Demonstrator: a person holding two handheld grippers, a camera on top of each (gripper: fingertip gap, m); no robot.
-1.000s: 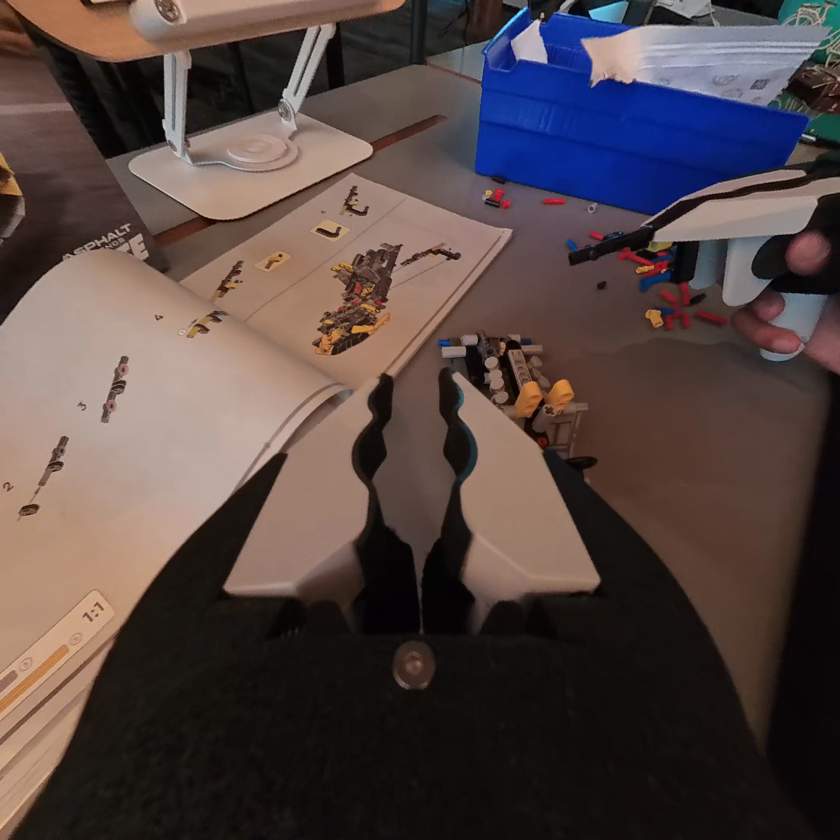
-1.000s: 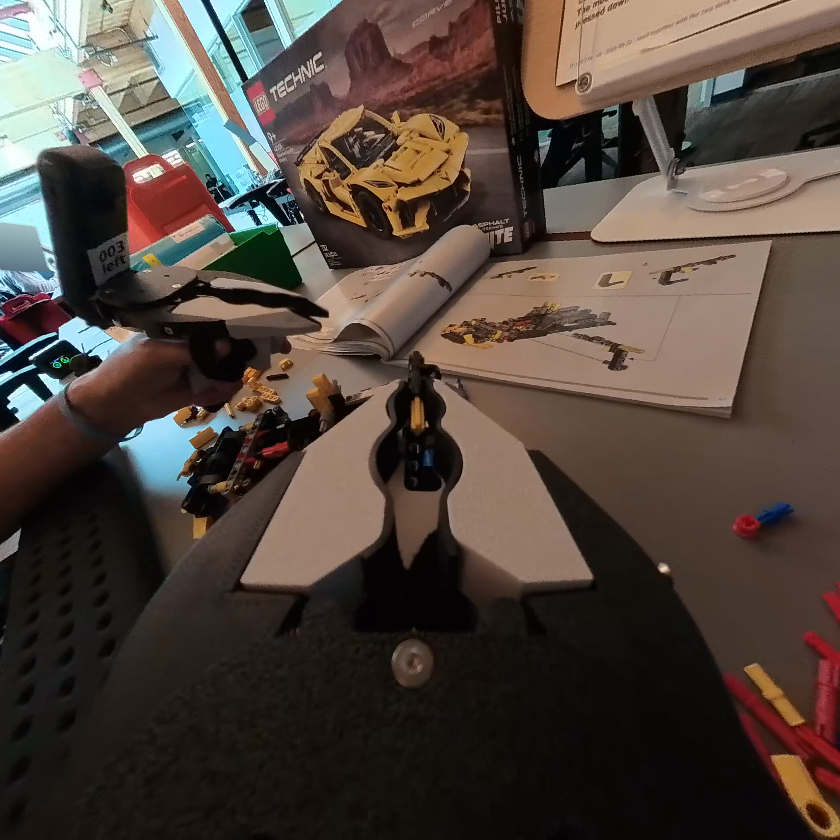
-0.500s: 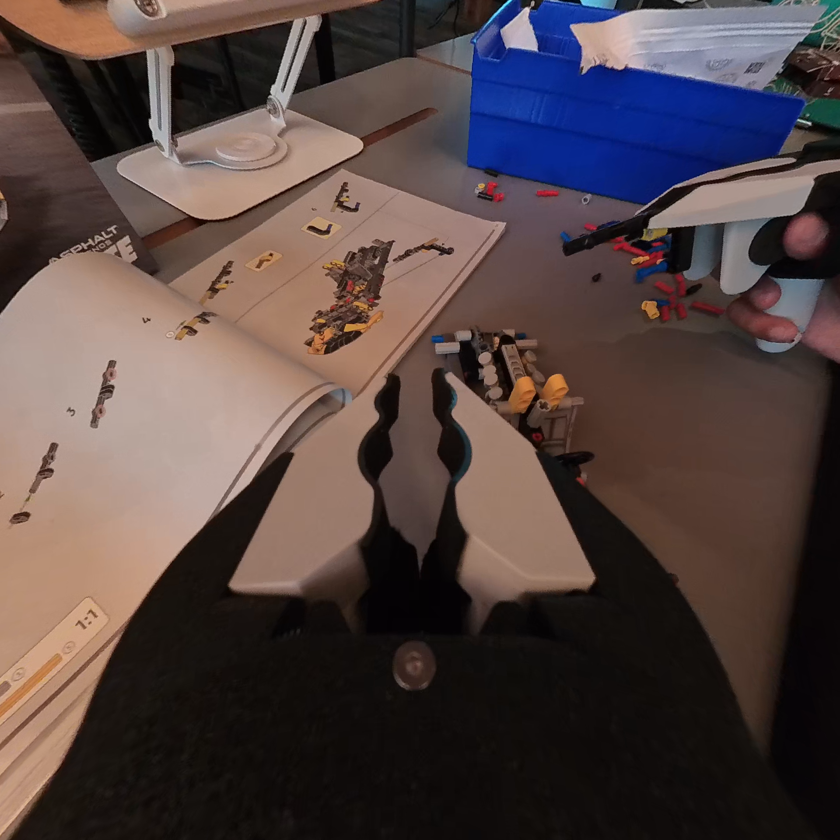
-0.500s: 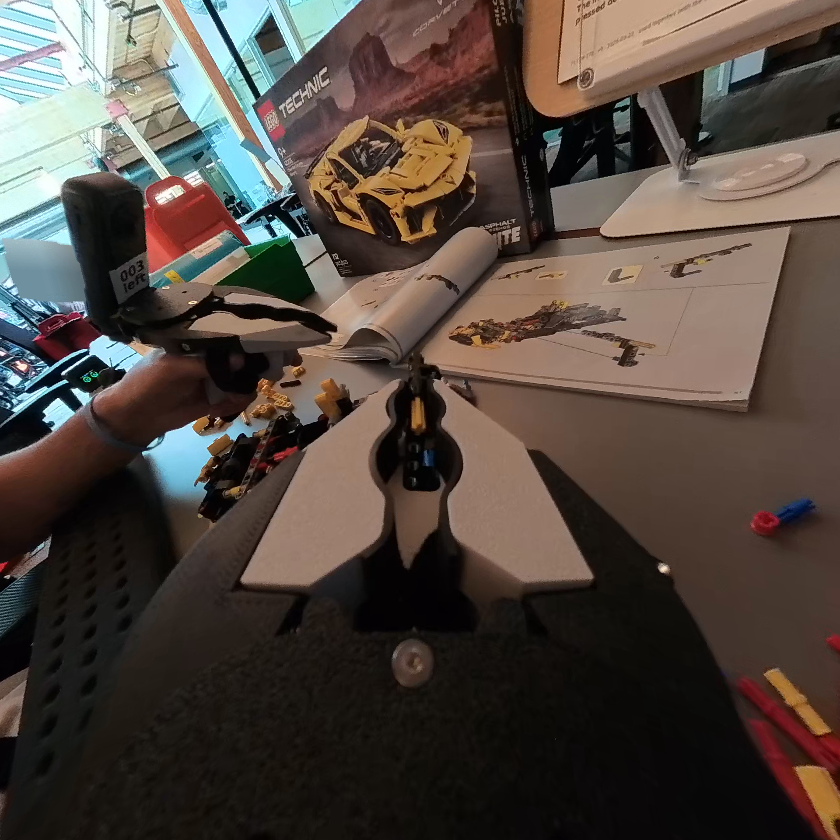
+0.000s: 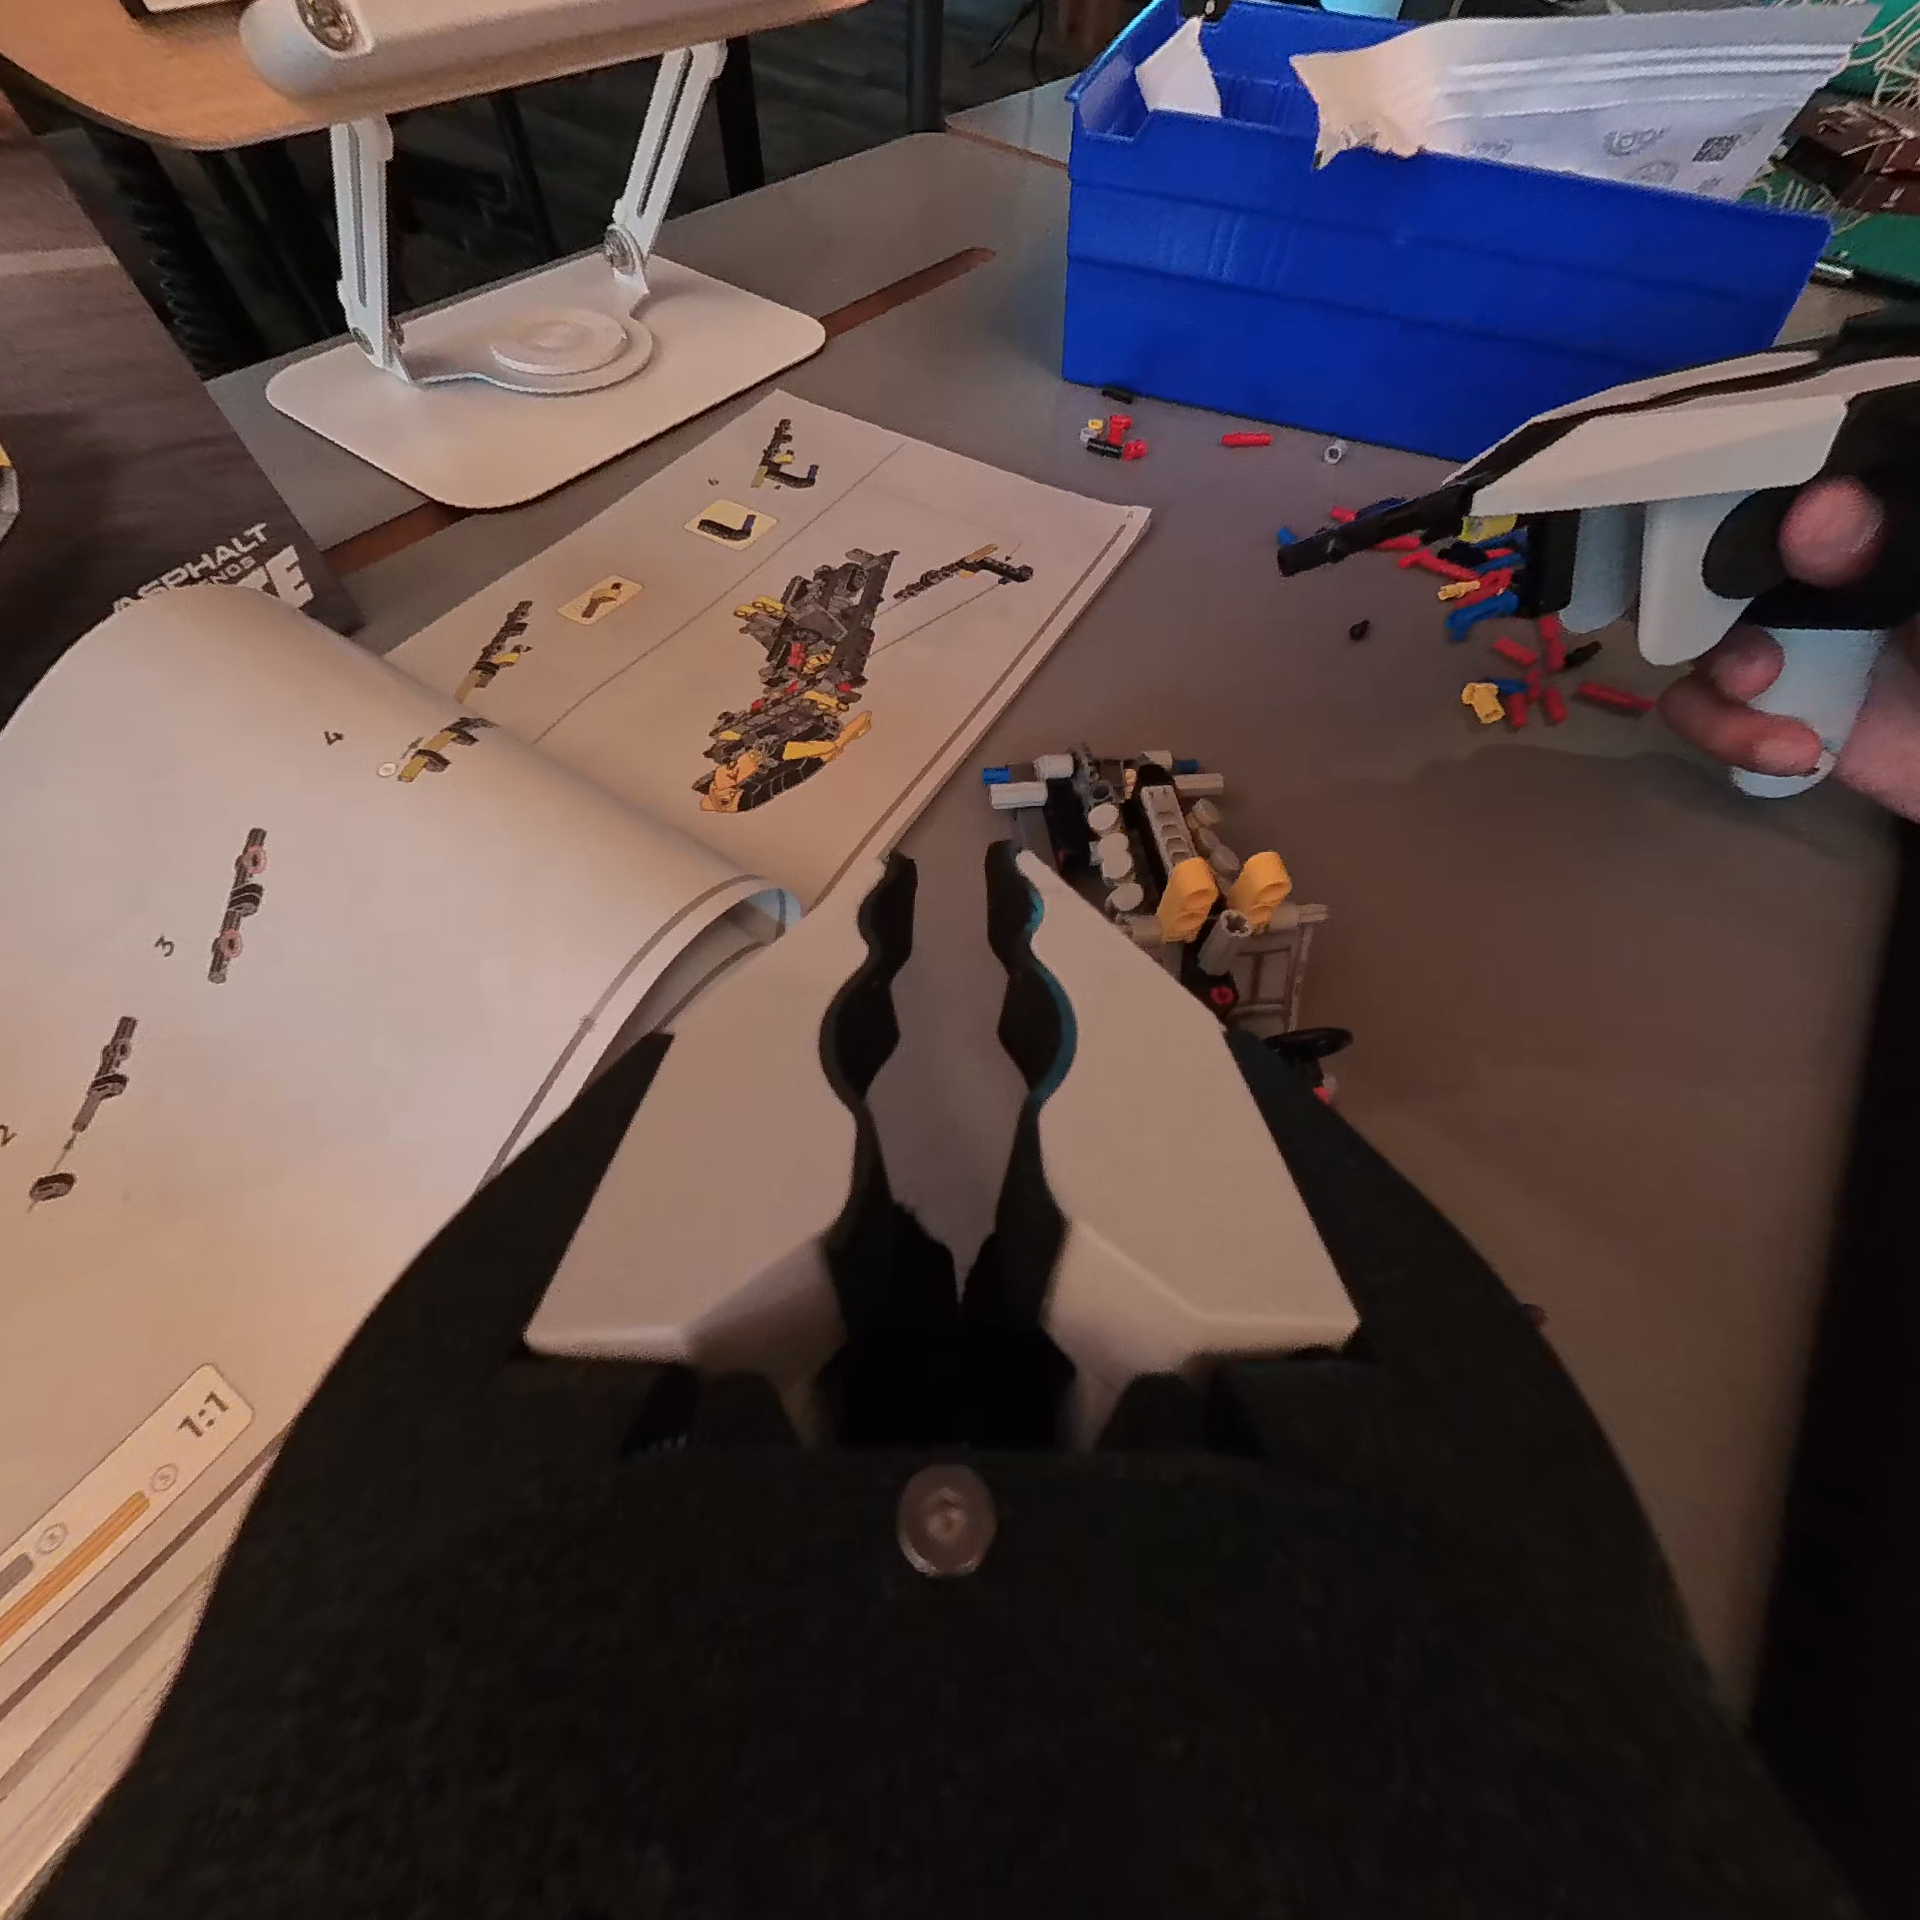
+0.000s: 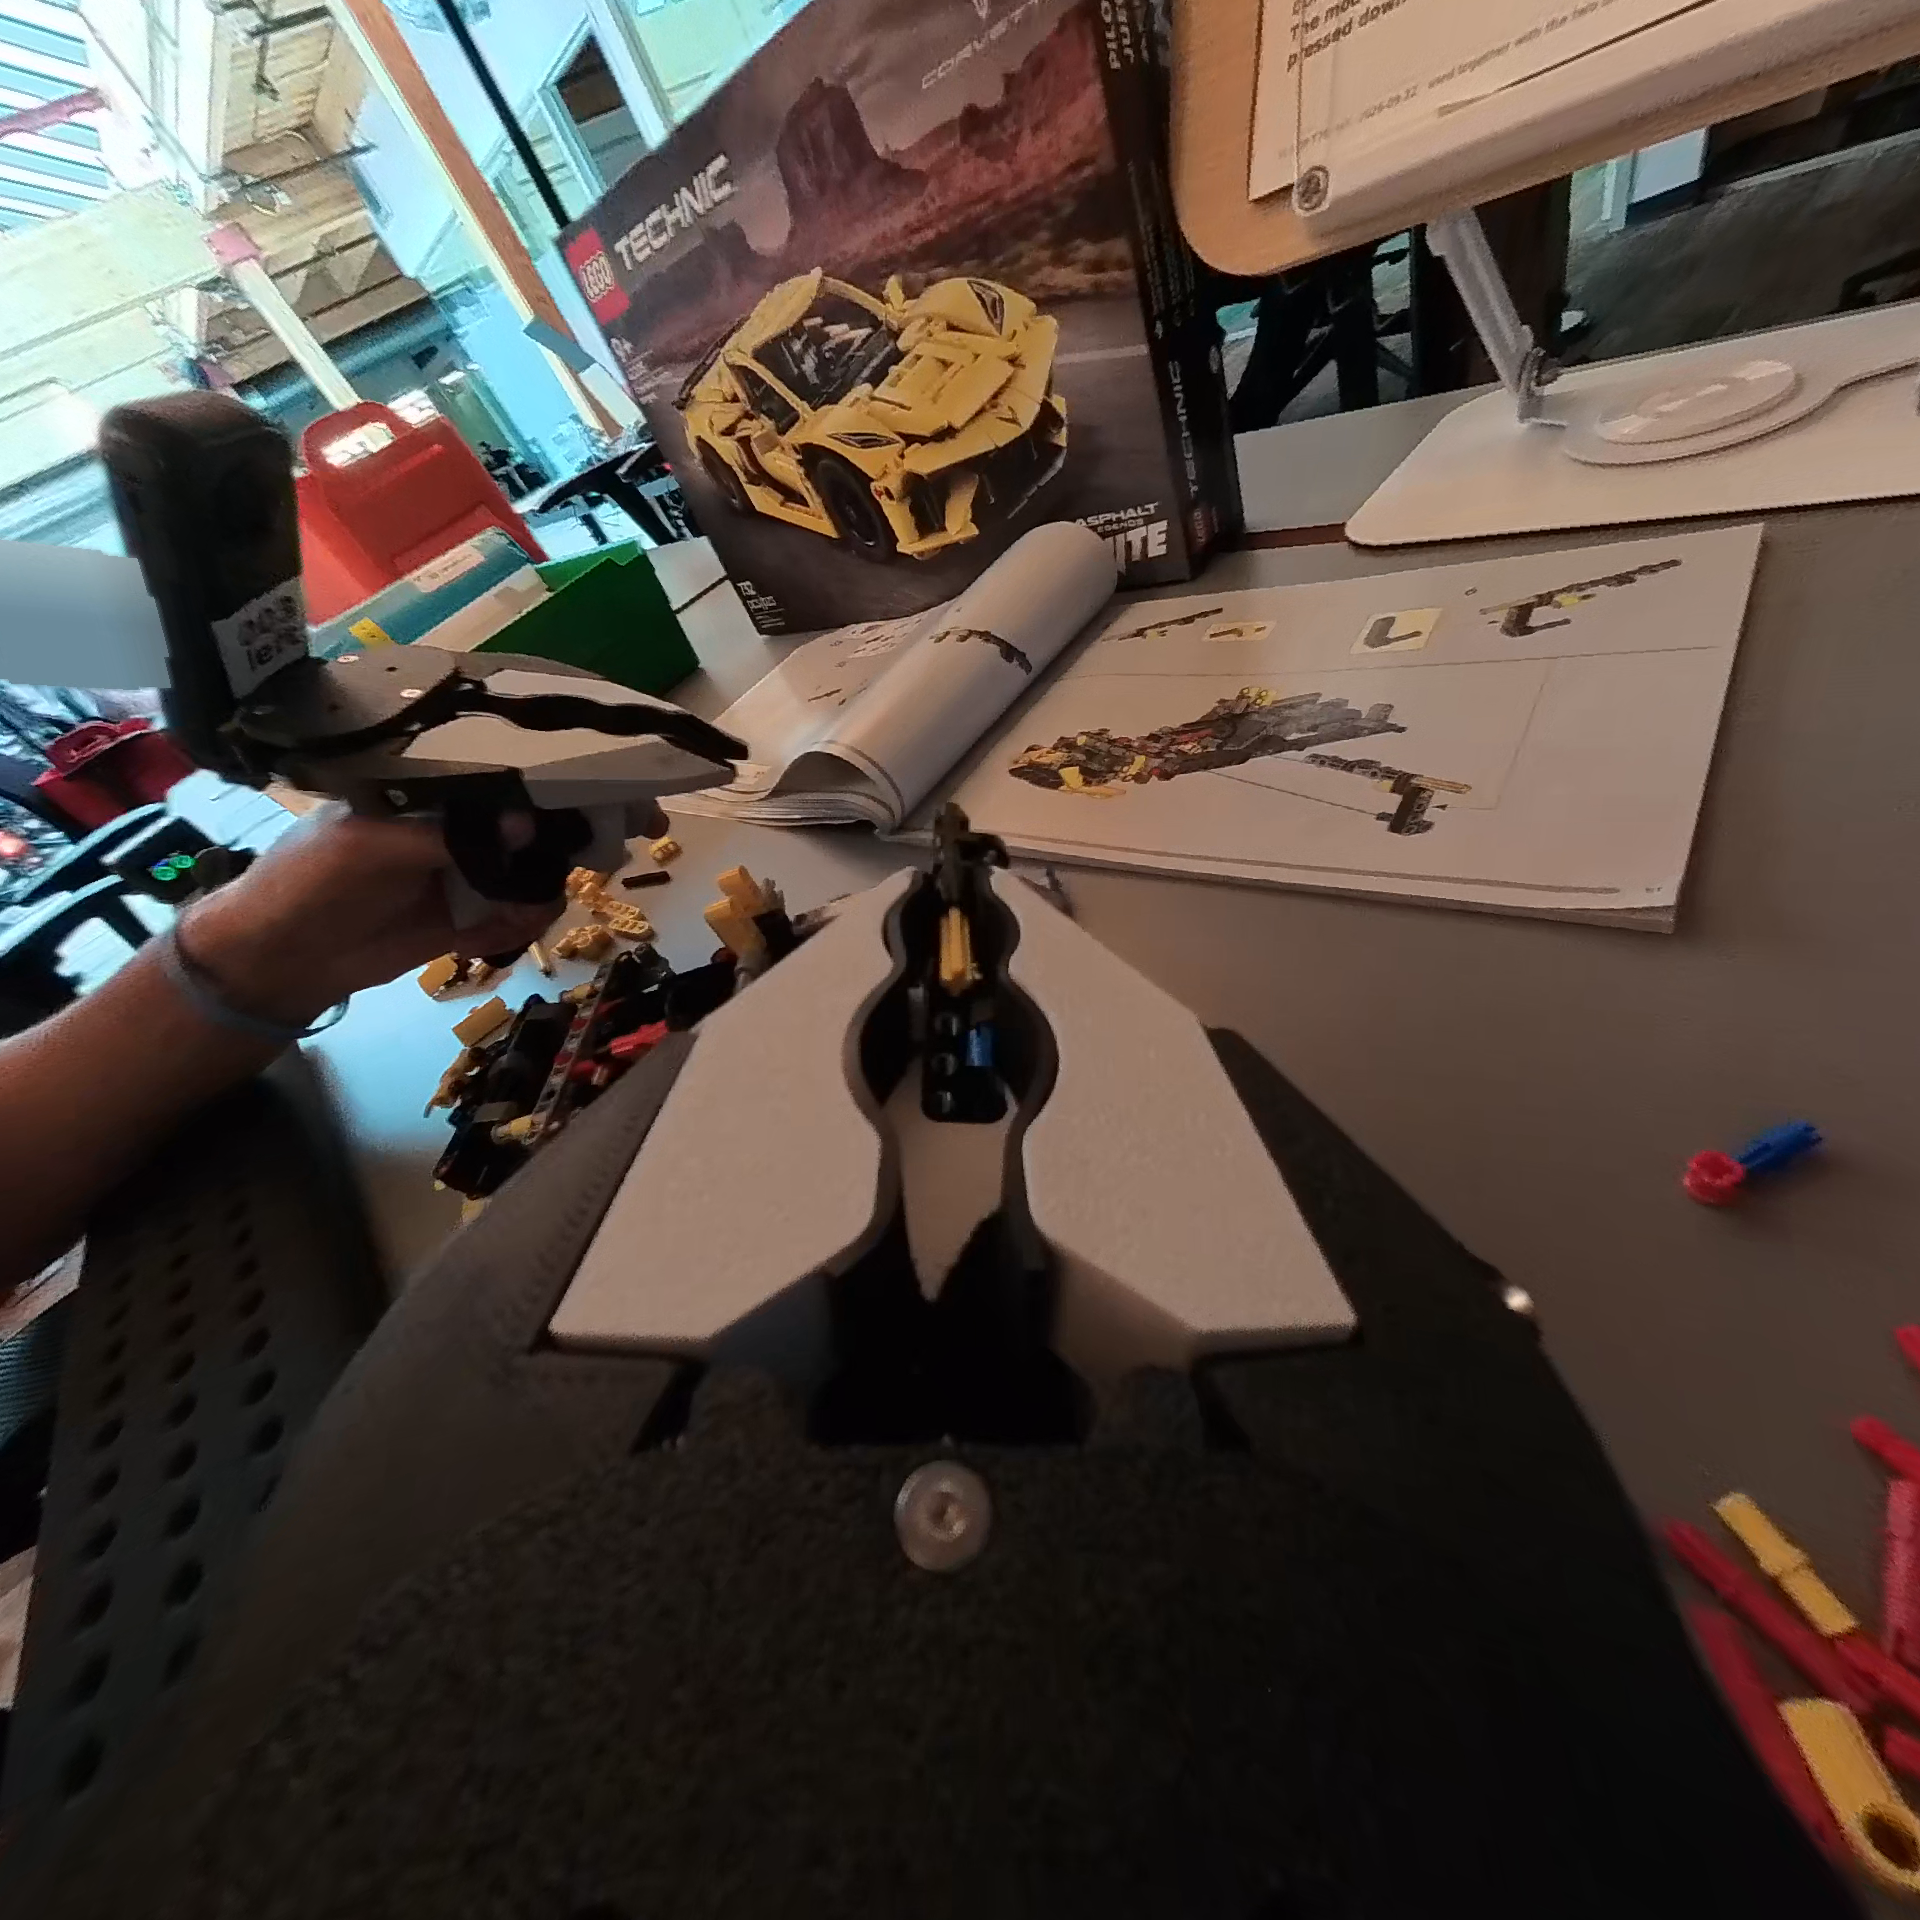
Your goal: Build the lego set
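The partly built lego assembly (image 5: 1153, 883) lay on the grey worktop (image 5: 1507, 1039) just right of and beyond the left gripper (image 5: 948, 868), not touching it, with the open instruction booklet (image 5: 436, 914) to the left. Far right, a scatter of small red, blue and yellow pins (image 5: 1507, 634) lay in front of a blue bin (image 5: 1403, 270) holding a torn white bag. A white stand base (image 5: 540, 374) sat at the far left. In the right wrist view, a loose heap of black and yellow parts (image 6: 582, 997) lay near left under the left gripper (image 6: 727, 756), and the set's box (image 6: 914, 343) stood behind the booklet (image 6: 1351, 748); windows showed beyond. The left gripper's jaws stood slightly apart with nothing between them. The right gripper (image 6: 951, 883) was clamped on a slim black lego piece (image 6: 956, 987) with yellow and blue pins, its tip projecting past the fingertips, held above the worktop.
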